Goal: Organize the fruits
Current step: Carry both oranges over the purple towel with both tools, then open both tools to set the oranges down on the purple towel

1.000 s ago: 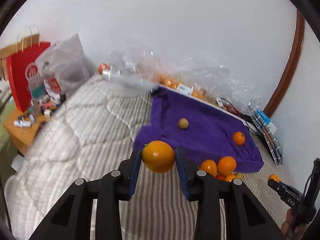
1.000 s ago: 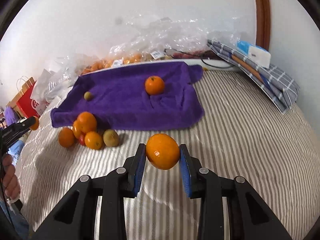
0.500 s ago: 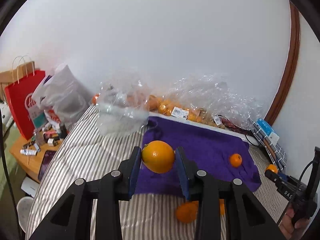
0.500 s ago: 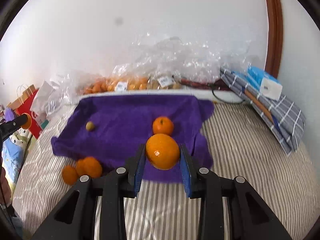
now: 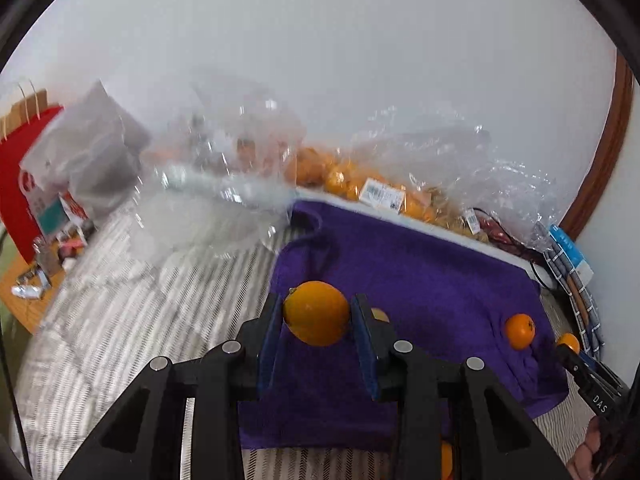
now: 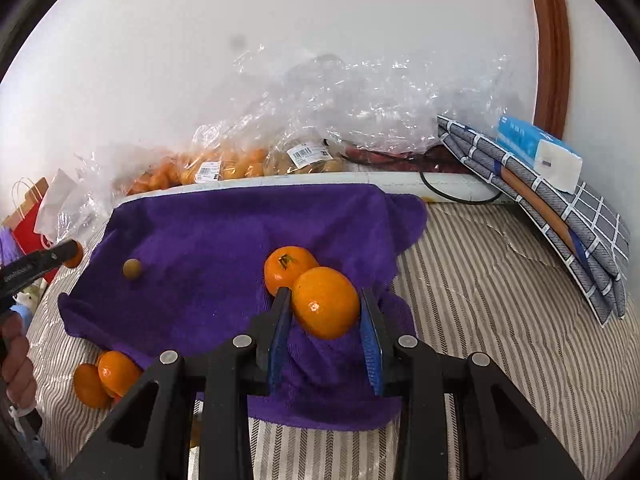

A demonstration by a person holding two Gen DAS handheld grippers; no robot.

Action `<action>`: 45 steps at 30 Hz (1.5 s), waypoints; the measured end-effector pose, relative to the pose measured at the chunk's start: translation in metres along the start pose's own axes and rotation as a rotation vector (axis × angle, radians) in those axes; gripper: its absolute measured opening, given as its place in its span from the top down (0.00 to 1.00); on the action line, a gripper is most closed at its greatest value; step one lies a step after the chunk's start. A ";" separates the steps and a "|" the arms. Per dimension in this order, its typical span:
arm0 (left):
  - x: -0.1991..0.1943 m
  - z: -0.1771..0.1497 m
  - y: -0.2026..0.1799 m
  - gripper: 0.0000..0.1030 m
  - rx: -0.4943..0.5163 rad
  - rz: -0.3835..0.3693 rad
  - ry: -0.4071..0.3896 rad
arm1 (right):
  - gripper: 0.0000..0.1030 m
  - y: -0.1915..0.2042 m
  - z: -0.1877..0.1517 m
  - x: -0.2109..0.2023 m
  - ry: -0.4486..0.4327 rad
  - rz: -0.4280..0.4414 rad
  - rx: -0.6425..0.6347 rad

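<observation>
The round orange citrus fruit (image 5: 317, 313) sits pinched between the blue pads of the left gripper (image 5: 317, 322), held above the near left part of the purple terry towel (image 5: 420, 280). A second glossy orange fruit (image 6: 326, 302) is clamped the same way in the right gripper (image 6: 325, 312), hovering over the towel's near right part, just in front of a loose orange with a green stem scar (image 6: 289, 270) that rests on the cloth. Both tools are closed on their fruit at the widest girth, which probably keeps a smooth round skin from squirting out.

The left fruit is slightly oval, its long axis running across the jaws, with a small nub at the upper left. The right fruit is also a little elongated, tilted from upper left down to lower right; its stem end is not visible.

The towel seems to be the sorting area: a small yellowish-brown round fruit (image 6: 131, 269) lies on its left part, well apart from the loose orange. Other oranges (image 6: 106, 376) lie in a cluster on the striped grey bedcover (image 6: 500, 320) off the towel's near left corner, apparently not yet sorted. Clear plastic bags of fruit (image 6: 224, 168) line the wall behind, and a folded checked cloth (image 6: 560, 216) leans at the right.
</observation>
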State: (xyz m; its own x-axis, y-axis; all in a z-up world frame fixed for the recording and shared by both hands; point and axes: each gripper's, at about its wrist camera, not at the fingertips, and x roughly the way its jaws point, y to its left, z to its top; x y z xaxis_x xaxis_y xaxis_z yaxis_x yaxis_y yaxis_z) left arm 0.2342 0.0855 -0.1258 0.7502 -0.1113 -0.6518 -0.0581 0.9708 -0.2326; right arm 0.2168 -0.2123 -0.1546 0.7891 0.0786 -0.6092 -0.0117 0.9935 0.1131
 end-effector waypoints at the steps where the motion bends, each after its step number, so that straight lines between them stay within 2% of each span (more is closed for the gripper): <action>1: 0.003 -0.001 0.000 0.68 0.007 -0.005 0.012 | 0.68 0.000 0.000 0.002 0.008 0.009 0.003; 6: 0.012 -0.006 -0.006 0.68 0.044 0.008 0.008 | 0.68 0.006 -0.005 0.014 0.023 0.009 -0.013; 10: 0.014 -0.010 -0.014 0.68 0.064 -0.036 0.029 | 0.68 0.011 -0.008 0.022 0.057 -0.016 -0.034; 14: 0.018 -0.016 -0.022 0.68 0.101 -0.003 0.023 | 0.68 0.016 -0.011 0.023 0.058 -0.017 -0.053; 22: 0.024 -0.021 -0.025 0.68 0.109 0.009 0.050 | 0.68 0.012 -0.011 0.031 0.093 -0.028 -0.031; 30: 0.026 -0.022 -0.027 0.68 0.132 0.025 0.055 | 0.66 0.018 -0.013 0.030 0.076 -0.034 -0.060; 33: 0.026 -0.022 -0.026 0.68 0.131 0.024 0.059 | 0.60 0.018 -0.013 0.028 0.063 -0.025 -0.057; 36: 0.025 -0.022 -0.027 0.67 0.135 0.026 0.062 | 0.59 0.016 -0.013 0.028 0.061 -0.024 -0.045; 39: 0.023 -0.021 -0.027 0.64 0.139 0.024 0.053 | 0.59 0.016 -0.013 0.027 0.058 -0.033 -0.042; 41: 0.022 -0.021 -0.026 0.63 0.133 0.016 0.051 | 0.59 0.015 -0.013 0.025 0.045 -0.043 -0.033; 45: 0.016 -0.018 -0.022 0.63 0.102 0.003 0.023 | 0.59 0.014 -0.014 0.006 -0.039 -0.061 -0.012</action>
State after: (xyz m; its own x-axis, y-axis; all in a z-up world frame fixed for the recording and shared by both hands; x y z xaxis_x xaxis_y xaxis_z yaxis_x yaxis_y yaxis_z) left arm 0.2358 0.0587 -0.1445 0.7344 -0.1125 -0.6693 0.0080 0.9875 -0.1571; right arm 0.2131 -0.1971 -0.1677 0.8121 0.0148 -0.5833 0.0300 0.9973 0.0670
